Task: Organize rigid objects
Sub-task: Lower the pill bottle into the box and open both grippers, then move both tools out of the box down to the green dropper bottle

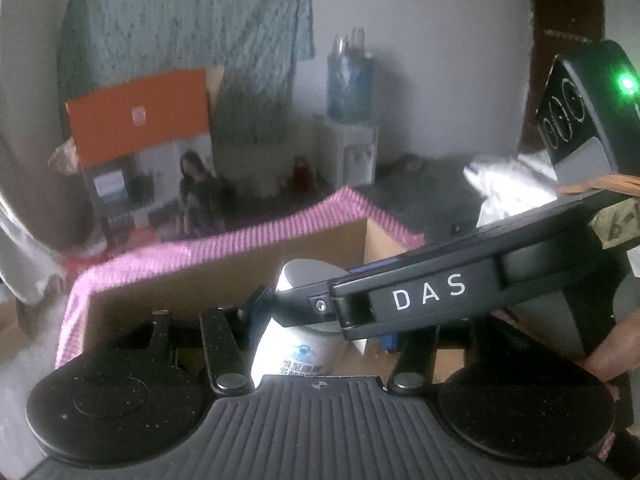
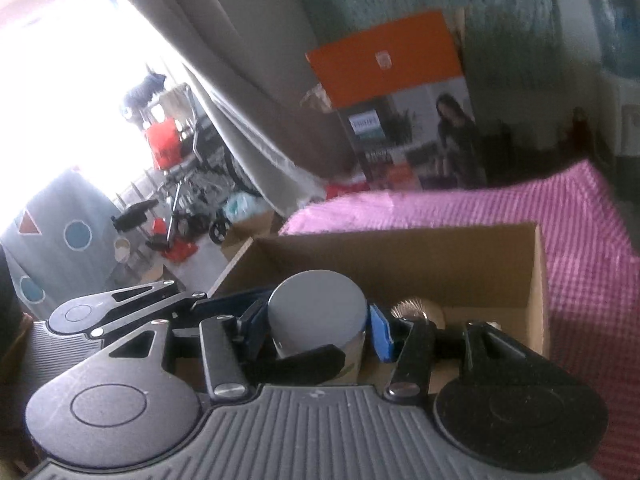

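A white bottle with a grey cap (image 1: 304,320) shows in both views, held over an open cardboard box (image 1: 224,280). My left gripper (image 1: 316,320) is shut on the bottle's sides; its right finger is hidden behind the other tool. My right gripper (image 2: 318,322) is also shut on the bottle (image 2: 318,308), blue pads (image 2: 380,332) against its cap. The right gripper's body, marked DAS (image 1: 432,296), crosses the left wrist view in front of the bottle. A metallic round object (image 2: 416,310) lies in the box (image 2: 420,256) behind the bottle.
The box sits on a pink checked cloth (image 2: 568,216). An orange and white carton (image 1: 140,148) stands behind. A water dispenser (image 1: 352,120) stands at the back wall. A curtain (image 2: 224,88) and a bright doorway with a wheelchair (image 2: 188,168) are at left.
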A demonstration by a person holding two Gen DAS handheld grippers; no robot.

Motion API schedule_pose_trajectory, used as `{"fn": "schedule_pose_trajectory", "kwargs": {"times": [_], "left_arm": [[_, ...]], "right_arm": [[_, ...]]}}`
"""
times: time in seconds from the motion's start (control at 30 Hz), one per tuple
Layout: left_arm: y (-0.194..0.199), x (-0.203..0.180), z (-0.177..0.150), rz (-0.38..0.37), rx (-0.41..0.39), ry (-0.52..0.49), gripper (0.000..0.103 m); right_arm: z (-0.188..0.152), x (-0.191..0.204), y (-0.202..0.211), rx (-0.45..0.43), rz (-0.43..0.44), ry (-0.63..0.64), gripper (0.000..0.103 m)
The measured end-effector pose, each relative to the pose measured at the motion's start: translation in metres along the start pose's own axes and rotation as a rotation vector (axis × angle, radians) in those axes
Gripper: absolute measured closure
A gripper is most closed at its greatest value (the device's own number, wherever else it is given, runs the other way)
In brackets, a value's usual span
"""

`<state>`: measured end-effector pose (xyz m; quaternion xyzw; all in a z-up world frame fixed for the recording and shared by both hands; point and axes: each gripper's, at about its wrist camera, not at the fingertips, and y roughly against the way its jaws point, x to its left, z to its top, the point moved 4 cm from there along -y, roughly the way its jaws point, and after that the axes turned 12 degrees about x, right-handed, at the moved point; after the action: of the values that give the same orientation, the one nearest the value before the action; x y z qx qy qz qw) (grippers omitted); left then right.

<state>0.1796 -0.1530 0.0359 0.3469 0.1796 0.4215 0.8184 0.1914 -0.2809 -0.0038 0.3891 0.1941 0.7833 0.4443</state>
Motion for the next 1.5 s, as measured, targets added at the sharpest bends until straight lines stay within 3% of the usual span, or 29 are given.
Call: {"fn": "schedule_pose_trajectory", "kwargs": {"times": [0.33,0.43,0.53,0.6,0.9,1.03,1.2,1.37,1.5], "left_arm": [[-0.026,0.010,-0.009,-0.036,0.136,0.038,0.049],[-0.025,0.011,-0.015,-0.061,0.173,0.059,0.041],[-0.016,0.012,-0.019,-0.073,0.152,0.075,0.032],[-0.010,0.013,-0.019,-0.071,0.137,0.075,0.030],[0.039,0.018,-0.023,-0.077,0.041,0.113,0.016],[0.071,0.021,-0.032,-0.068,-0.014,0.119,0.006],[0.104,0.029,-0.055,-0.027,-0.053,0.173,0.004],[0.114,0.036,-0.092,-0.038,-0.032,0.246,0.004],[0.100,0.040,-0.125,-0.026,0.048,0.269,0.004]], "right_arm": [[-0.004,-0.009,-0.028,0.108,-0.044,0.039,0.048],[-0.010,-0.008,-0.035,0.145,-0.059,0.046,0.046],[-0.013,-0.003,-0.033,0.144,-0.079,0.064,0.044],[-0.014,0.000,-0.029,0.137,-0.079,0.057,0.038],[-0.012,0.003,0.006,0.059,-0.071,0.009,0.037],[-0.023,0.001,0.039,-0.014,-0.032,-0.052,0.037],[-0.051,0.009,0.081,-0.099,0.028,-0.106,0.037],[-0.081,0.024,0.099,-0.132,0.086,-0.127,0.037],[-0.103,0.046,0.091,-0.110,0.118,-0.098,0.037]]}}
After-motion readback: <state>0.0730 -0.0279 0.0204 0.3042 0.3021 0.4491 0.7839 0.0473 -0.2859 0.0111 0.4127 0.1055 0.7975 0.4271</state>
